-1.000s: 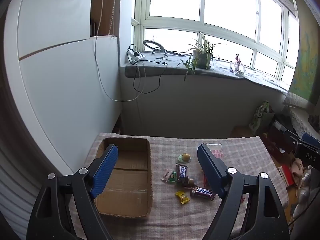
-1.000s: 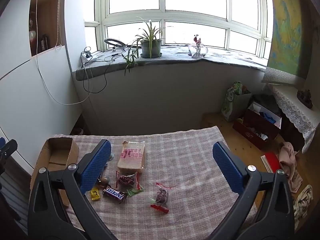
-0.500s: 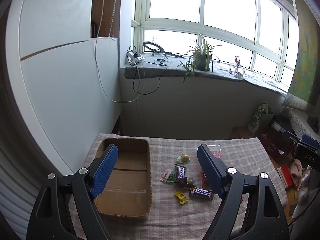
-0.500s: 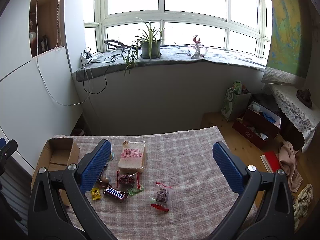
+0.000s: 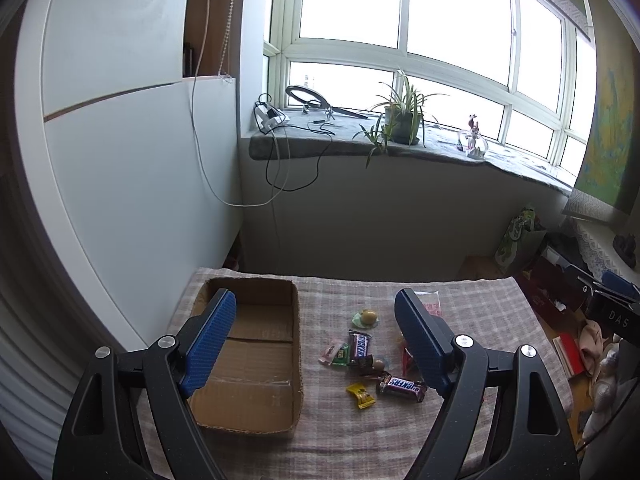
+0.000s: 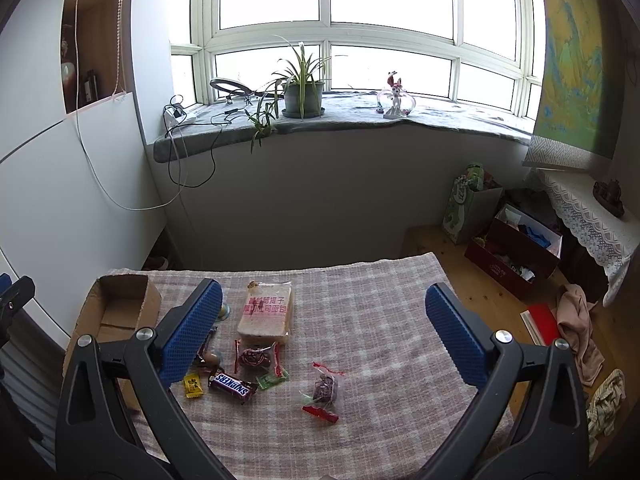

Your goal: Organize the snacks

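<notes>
snacks scattered on a checked worktop beside an open cardboard box, both grippers held above with jaws spread and nothing between them.
left wrist view: left gripper [image 5: 316, 338] hangs over the worktop [image 5: 480, 300]; the cardboard box [image 5: 256, 360] lies at left, with a snickers bar [image 5: 402, 386], a yellow candy [image 5: 361, 395] and a second chocolate bar [image 5: 359, 346] to its right. right wrist view: right gripper [image 6: 320, 332] hangs over the cloth; a bagged bread slice [image 6: 266, 312] lies beyond the small snacks, and a red-tied packet [image 6: 324, 390] lies apart, toward the near edge.
</notes>
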A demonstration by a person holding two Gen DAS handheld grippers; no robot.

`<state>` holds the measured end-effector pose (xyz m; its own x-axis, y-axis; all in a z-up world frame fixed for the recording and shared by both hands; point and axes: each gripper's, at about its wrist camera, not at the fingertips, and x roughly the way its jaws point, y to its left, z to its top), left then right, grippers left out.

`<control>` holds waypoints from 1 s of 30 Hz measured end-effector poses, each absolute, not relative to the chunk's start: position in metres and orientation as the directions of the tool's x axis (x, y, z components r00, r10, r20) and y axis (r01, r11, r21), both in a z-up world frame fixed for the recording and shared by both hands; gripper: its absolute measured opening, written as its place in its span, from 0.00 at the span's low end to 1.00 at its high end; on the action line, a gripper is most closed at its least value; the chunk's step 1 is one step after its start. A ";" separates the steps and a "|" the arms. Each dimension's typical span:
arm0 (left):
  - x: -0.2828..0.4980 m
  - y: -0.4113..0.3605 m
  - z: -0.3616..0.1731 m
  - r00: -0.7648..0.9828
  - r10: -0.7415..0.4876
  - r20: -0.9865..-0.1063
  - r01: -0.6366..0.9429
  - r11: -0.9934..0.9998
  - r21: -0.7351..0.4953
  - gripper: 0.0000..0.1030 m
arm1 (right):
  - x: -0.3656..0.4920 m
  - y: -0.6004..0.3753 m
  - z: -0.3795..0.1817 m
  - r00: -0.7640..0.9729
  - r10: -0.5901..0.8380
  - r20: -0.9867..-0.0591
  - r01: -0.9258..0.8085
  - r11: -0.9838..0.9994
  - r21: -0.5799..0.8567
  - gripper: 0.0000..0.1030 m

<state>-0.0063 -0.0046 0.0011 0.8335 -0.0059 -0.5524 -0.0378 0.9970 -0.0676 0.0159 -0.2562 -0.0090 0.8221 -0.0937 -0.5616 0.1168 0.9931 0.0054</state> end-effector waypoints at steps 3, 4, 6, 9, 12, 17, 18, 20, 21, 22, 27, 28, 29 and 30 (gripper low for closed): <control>-0.007 -0.004 0.002 0.834 -0.006 -0.552 -0.039 0.997 -0.070 0.80 | 0.016 -0.256 -0.009 0.822 -0.094 -0.561 0.116 0.993 0.004 1.00; -0.007 -0.004 0.002 0.834 -0.007 -0.552 -0.039 0.997 -0.071 0.80 | 0.016 -0.256 -0.009 0.822 -0.094 -0.561 0.116 0.993 0.003 1.00; -0.008 -0.004 0.001 0.834 -0.006 -0.552 -0.038 0.997 -0.069 0.80 | 0.015 -0.256 -0.009 0.822 -0.094 -0.561 0.117 0.993 0.004 1.00; -0.008 -0.004 0.001 0.834 -0.007 -0.552 -0.038 0.997 -0.071 0.80 | 0.015 -0.255 -0.008 0.822 -0.095 -0.561 0.117 0.993 0.004 1.00; -0.008 -0.004 0.001 0.834 -0.008 -0.552 -0.038 0.997 -0.071 0.80 | 0.015 -0.255 -0.008 0.822 -0.095 -0.561 0.117 0.993 0.004 1.00; -0.009 -0.005 0.002 0.834 -0.010 -0.552 -0.035 0.997 -0.070 0.80 | 0.015 -0.256 -0.008 0.822 -0.094 -0.561 0.117 0.993 0.004 1.00; -0.009 -0.005 0.002 0.835 -0.010 -0.551 -0.035 0.997 -0.070 0.80 | 0.015 -0.255 -0.009 0.822 -0.094 -0.561 0.116 0.993 0.004 1.00; -0.009 -0.006 0.002 0.834 -0.010 -0.551 -0.034 0.997 -0.070 0.80 | 0.015 -0.256 -0.008 0.822 -0.095 -0.561 0.117 0.993 0.004 1.00; -0.009 -0.006 0.003 0.835 -0.011 -0.551 -0.033 0.997 -0.070 0.80 | 0.015 -0.256 -0.008 0.822 -0.094 -0.561 0.117 0.993 0.004 1.00; -0.009 -0.006 0.003 0.835 -0.012 -0.550 -0.033 0.997 -0.070 0.80 | 0.015 -0.256 -0.009 0.822 -0.094 -0.561 0.117 0.993 0.005 1.00; -0.009 -0.006 0.003 0.835 -0.012 -0.550 -0.033 0.997 -0.071 0.80 | 0.015 -0.256 -0.009 0.822 -0.094 -0.561 0.116 0.993 0.005 1.00; -0.009 -0.007 0.003 0.835 -0.011 -0.550 -0.033 0.997 -0.071 0.80 | 0.015 -0.255 -0.009 0.822 -0.094 -0.561 0.117 0.993 0.004 1.00; -0.009 -0.007 0.003 0.835 -0.011 -0.550 -0.033 0.997 -0.070 0.80 | 0.015 -0.255 -0.009 0.822 -0.095 -0.561 0.117 0.993 0.004 1.00; -0.009 -0.007 0.003 0.835 -0.012 -0.550 -0.032 0.997 -0.070 0.80 | 0.015 -0.256 -0.009 0.822 -0.094 -0.561 0.116 0.993 0.005 1.00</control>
